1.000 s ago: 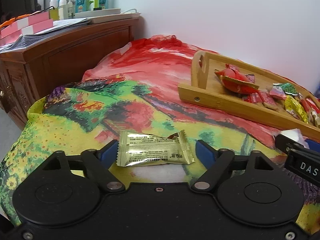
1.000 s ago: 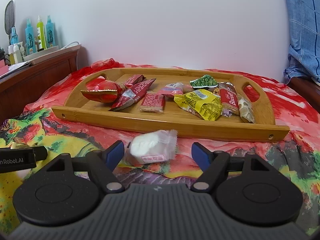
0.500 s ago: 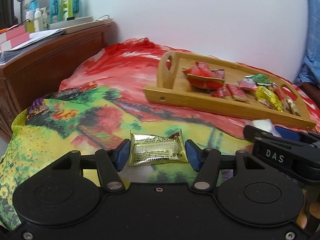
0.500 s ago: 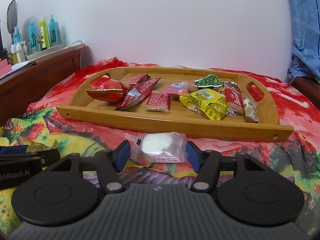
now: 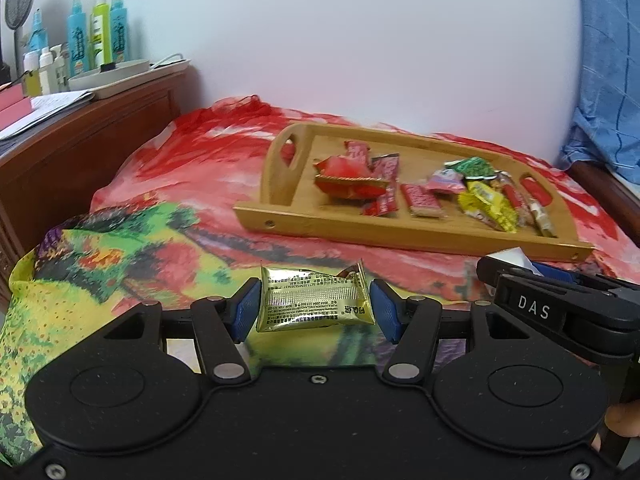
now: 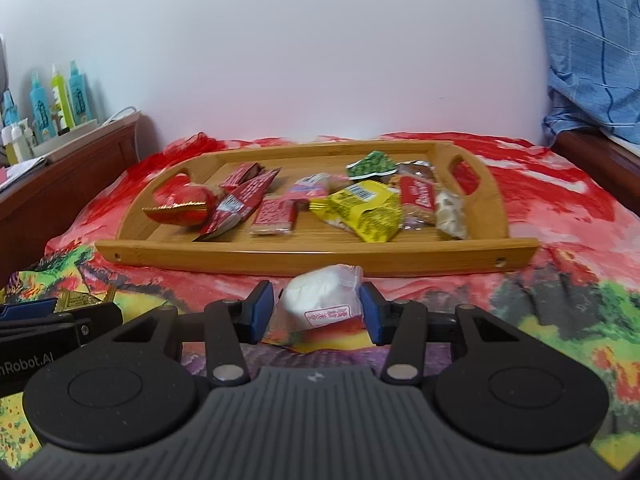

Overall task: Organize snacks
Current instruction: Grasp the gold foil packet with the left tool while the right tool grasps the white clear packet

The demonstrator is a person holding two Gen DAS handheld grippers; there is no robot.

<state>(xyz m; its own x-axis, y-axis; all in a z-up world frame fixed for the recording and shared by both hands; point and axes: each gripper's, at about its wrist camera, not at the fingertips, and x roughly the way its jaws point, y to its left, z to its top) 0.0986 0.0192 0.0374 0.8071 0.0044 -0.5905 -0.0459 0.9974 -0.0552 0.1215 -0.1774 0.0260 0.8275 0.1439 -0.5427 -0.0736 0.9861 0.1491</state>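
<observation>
My left gripper (image 5: 316, 304) is shut on a gold foil snack packet (image 5: 314, 300) and holds it above the bedspread. My right gripper (image 6: 318, 310) is shut on a white wrapped snack (image 6: 322, 304), lifted off the cloth. A wooden tray (image 6: 312, 258) lies ahead on the bed and holds several snack packs: red ones on the left, a yellow pack (image 6: 368, 210) and a green one (image 6: 370, 164) to the right. The tray also shows in the left wrist view (image 5: 400, 232). The right gripper (image 5: 560, 304) shows at the right of the left wrist view.
A colourful red, yellow and green bedspread (image 5: 132, 240) covers the bed. A wooden cabinet (image 5: 80, 136) with bottles (image 5: 96, 32) and papers stands at the left. A blue checked cloth (image 6: 592, 48) hangs at the right. A white wall is behind the tray.
Both grippers have closed on their snacks and lifted them. The left gripper has swung right, so the tray sits nearer the middle of its view. The right gripper has moved closer to the tray.
</observation>
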